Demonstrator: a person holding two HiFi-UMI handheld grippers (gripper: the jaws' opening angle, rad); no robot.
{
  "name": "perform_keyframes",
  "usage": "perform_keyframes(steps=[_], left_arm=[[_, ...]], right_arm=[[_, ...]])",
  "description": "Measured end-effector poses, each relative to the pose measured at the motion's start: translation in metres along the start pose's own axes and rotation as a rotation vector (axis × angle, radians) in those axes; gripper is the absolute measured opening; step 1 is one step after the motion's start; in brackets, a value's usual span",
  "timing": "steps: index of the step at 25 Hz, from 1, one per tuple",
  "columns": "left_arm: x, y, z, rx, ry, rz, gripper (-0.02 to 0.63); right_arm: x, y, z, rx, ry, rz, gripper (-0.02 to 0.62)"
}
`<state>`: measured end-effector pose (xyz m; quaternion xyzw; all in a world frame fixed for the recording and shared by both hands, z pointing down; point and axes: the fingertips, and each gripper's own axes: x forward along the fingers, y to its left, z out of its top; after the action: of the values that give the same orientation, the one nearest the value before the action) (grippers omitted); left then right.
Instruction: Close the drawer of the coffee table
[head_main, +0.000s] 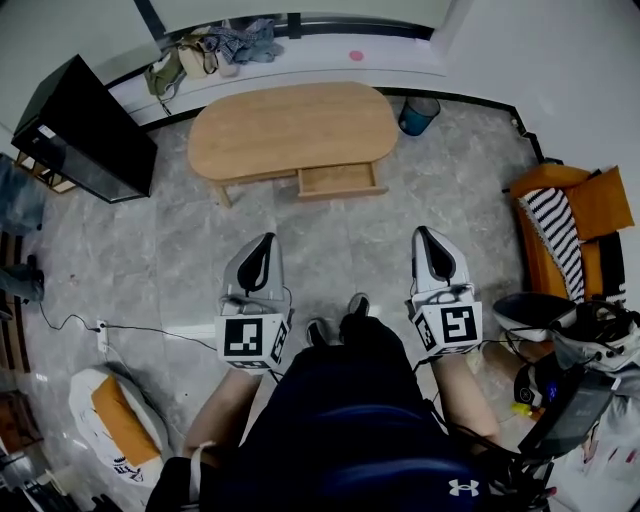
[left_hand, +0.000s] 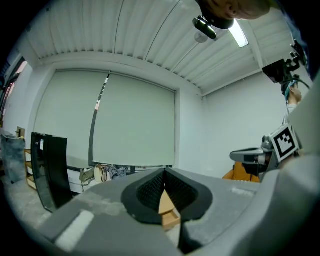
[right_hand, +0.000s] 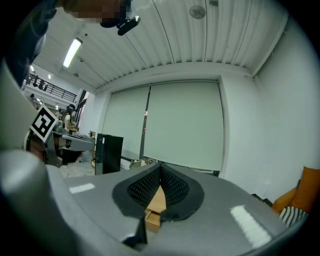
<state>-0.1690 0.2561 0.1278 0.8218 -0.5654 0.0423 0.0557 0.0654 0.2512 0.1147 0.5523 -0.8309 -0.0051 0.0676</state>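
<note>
An oval wooden coffee table (head_main: 292, 128) stands across the grey floor ahead of me. Its drawer (head_main: 340, 180) is pulled out toward me on the near side, right of centre. My left gripper (head_main: 262, 246) and right gripper (head_main: 425, 237) are both held level, well short of the table, jaws shut with nothing between them. A sliver of the table and the open drawer (left_hand: 171, 218) shows through the closed jaws in the left gripper view. The right gripper view shows the same drawer (right_hand: 153, 217) through its closed jaws.
A black cabinet (head_main: 85, 130) stands at the left. Right of the table sits a blue bin (head_main: 418, 115). An orange chair with a striped cushion (head_main: 570, 232) is at the right. A cable (head_main: 120, 328) runs across the floor at the left. Clothes (head_main: 215, 48) lie by the far wall.
</note>
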Motion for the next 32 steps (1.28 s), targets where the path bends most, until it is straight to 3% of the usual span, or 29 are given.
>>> perform_keyframes(steps=[8,24,32], left_arm=[[0.048,0.021,-0.001,-0.003,0.022,-0.006,0.002],[0.197,0.054,0.006,0.023,0.046,0.111,0.002],[0.246,0.057,-0.022,0.052,0.133,0.120,0.002]], right_arm=[[0.048,-0.021,-0.012,0.028,0.027,-0.018,0.003],[0.188,-0.119,-0.032,0.069,0.038,0.078,0.003],[0.243,-0.155,-0.062,0.074,0.096,0.112,0.003]])
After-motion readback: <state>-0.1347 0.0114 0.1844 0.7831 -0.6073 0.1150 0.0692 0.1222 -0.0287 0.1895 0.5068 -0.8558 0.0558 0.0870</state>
